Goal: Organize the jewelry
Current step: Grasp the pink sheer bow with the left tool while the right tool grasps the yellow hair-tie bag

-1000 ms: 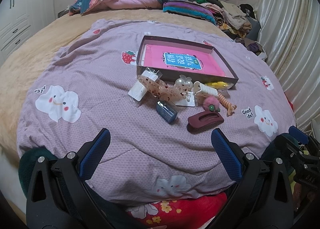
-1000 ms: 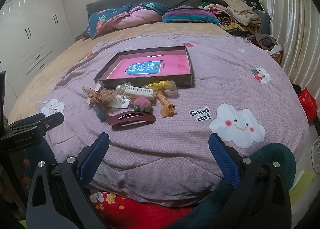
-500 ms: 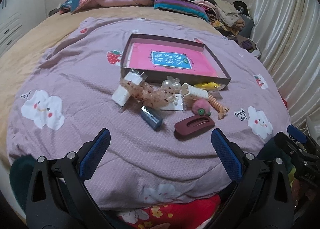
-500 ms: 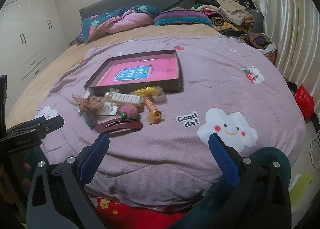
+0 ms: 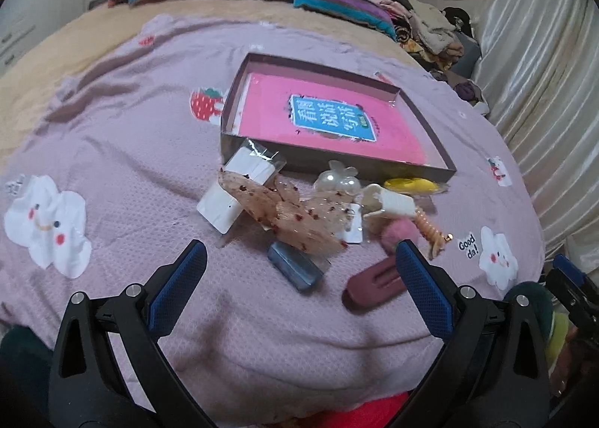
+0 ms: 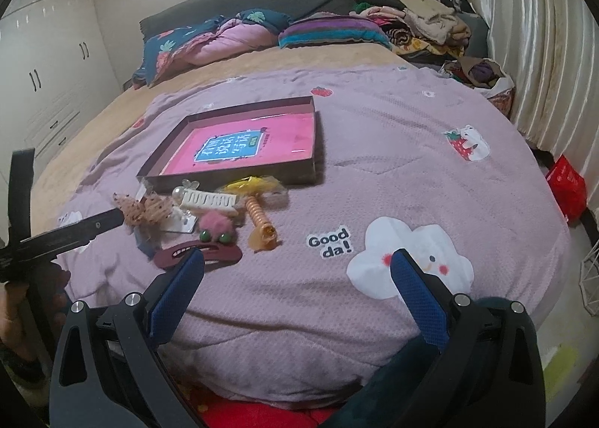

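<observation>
A shallow box (image 5: 262,156) with a pink book inside lies on the purple bedspread; it also shows in the right wrist view (image 6: 303,175). In front of it lie hair accessories: a dotted bow (image 5: 295,216), a blue clip (image 5: 295,270), a maroon clip (image 5: 374,285) (image 6: 198,254), a cream claw clip (image 6: 207,200), a pink pom-pom (image 6: 217,225), an orange spiral tie (image 6: 258,218), a yellow piece (image 5: 410,185). My left gripper (image 5: 297,289) is open, just short of the blue clip. My right gripper (image 6: 295,287) is open, right of the maroon clip.
Pillows and quilts (image 6: 224,38) lie at the head of the bed, a clothes pile (image 6: 423,27) at the far right. A curtain (image 6: 543,35) hangs on the right. White wardrobes (image 6: 45,64) stand left. The bed's front edge is right below both grippers.
Both grippers have moved forward and lower toward the accessories, which now look larger. The left one now shows close in the right wrist view. Both stay open.
</observation>
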`<state>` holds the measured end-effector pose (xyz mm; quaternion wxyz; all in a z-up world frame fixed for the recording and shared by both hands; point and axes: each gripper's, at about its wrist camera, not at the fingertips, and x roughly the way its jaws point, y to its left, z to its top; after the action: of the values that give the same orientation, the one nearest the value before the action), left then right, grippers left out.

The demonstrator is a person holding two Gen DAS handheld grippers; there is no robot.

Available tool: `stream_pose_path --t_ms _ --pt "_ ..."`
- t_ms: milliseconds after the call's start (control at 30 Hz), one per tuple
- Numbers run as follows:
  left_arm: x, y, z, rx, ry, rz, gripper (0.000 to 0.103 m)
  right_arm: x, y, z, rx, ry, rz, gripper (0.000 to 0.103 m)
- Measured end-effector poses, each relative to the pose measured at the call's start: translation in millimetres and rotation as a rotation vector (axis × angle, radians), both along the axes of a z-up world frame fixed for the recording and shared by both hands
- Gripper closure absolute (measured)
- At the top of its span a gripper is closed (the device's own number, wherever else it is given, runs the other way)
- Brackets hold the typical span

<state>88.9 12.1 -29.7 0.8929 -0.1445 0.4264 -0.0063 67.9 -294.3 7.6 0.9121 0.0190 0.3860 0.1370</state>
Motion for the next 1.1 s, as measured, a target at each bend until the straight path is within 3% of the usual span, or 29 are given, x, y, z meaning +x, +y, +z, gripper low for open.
stream_pose_path --t_ms 433,600,867,1100 --pt "30.0 17.2 -19.6 -0.107 0.048 -0.005 0.010 68.7 15.0 -22.8 0.067 0.119 0.058 0.004" --pt "38.1 18.2 -24.0 -0.137 0.060 -0.015 0.029 89.5 28.9 -31.6 0.054 0.138 0.063 0.004" --pt "44.3 18.2 -29.7 -0.143 0.071 -0.021 0.079 117.6 48.3 -49.5 0.075 0.194 0.076 0.004" --pt "40.6 37.4 -32.8 -0.162 0.072 0.011 0.089 142.4 63.1 -73.2 0.141 0.280 0.065 0.004"
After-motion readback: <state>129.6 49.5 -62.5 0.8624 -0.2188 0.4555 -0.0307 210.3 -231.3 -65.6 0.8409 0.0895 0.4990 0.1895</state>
